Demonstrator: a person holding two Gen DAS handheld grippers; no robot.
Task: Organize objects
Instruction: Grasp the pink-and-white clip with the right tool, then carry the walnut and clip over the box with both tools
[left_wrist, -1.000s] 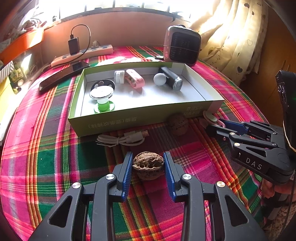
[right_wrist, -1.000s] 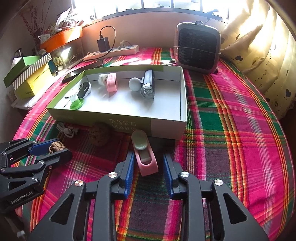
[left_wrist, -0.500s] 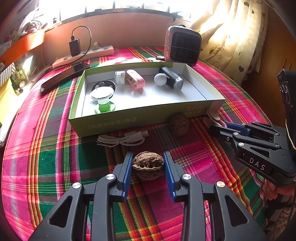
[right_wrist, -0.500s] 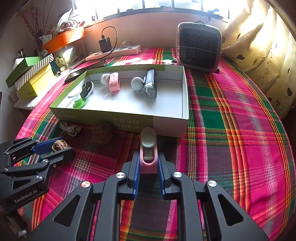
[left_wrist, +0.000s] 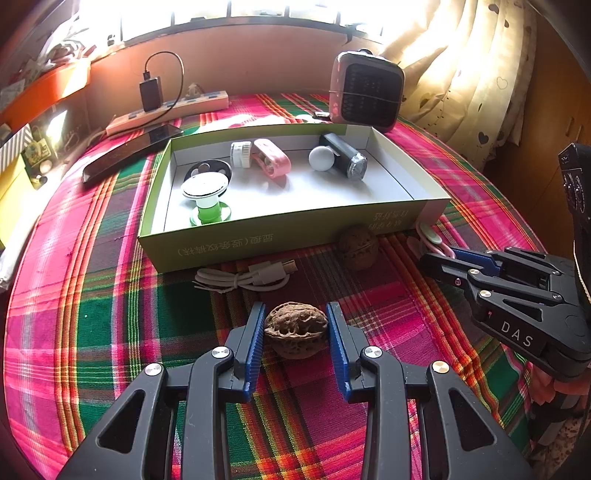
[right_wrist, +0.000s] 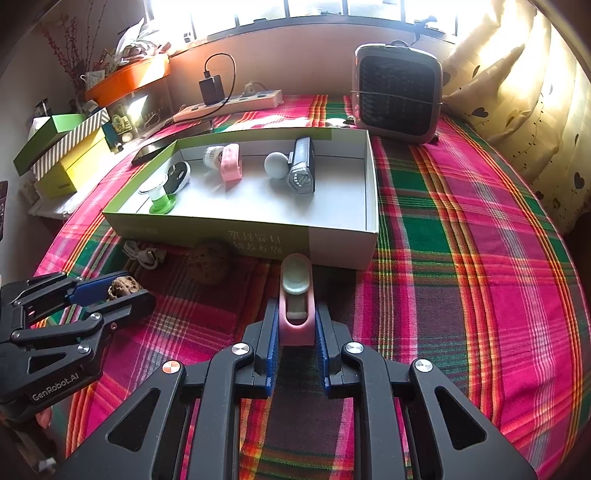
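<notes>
My left gripper (left_wrist: 295, 325) is shut on a brown walnut (left_wrist: 296, 334) just above the plaid cloth; it also shows in the right wrist view (right_wrist: 110, 290). My right gripper (right_wrist: 295, 325) is shut on a pink clip-like gadget (right_wrist: 296, 299) in front of the green and white box (right_wrist: 332, 247); it appears in the left wrist view (left_wrist: 439, 254). A second walnut (left_wrist: 357, 247) lies against the box's front wall. A coiled white cable (left_wrist: 243, 278) lies in front of the box. The box (left_wrist: 280, 230) holds a green spool, a pink gadget, a white ball and a black lamp.
A small pink heater (left_wrist: 365, 90) stands behind the box. A power strip with a charger (left_wrist: 166, 107) and a dark phone (left_wrist: 129, 151) lie at the back left. Coloured boxes (right_wrist: 62, 155) are stacked at the far left. Curtains (right_wrist: 517, 92) hang on the right.
My right gripper closed on the pink gadget and straightened it between its fingers. My left gripper kept hold of the walnut and lifted slightly.
</notes>
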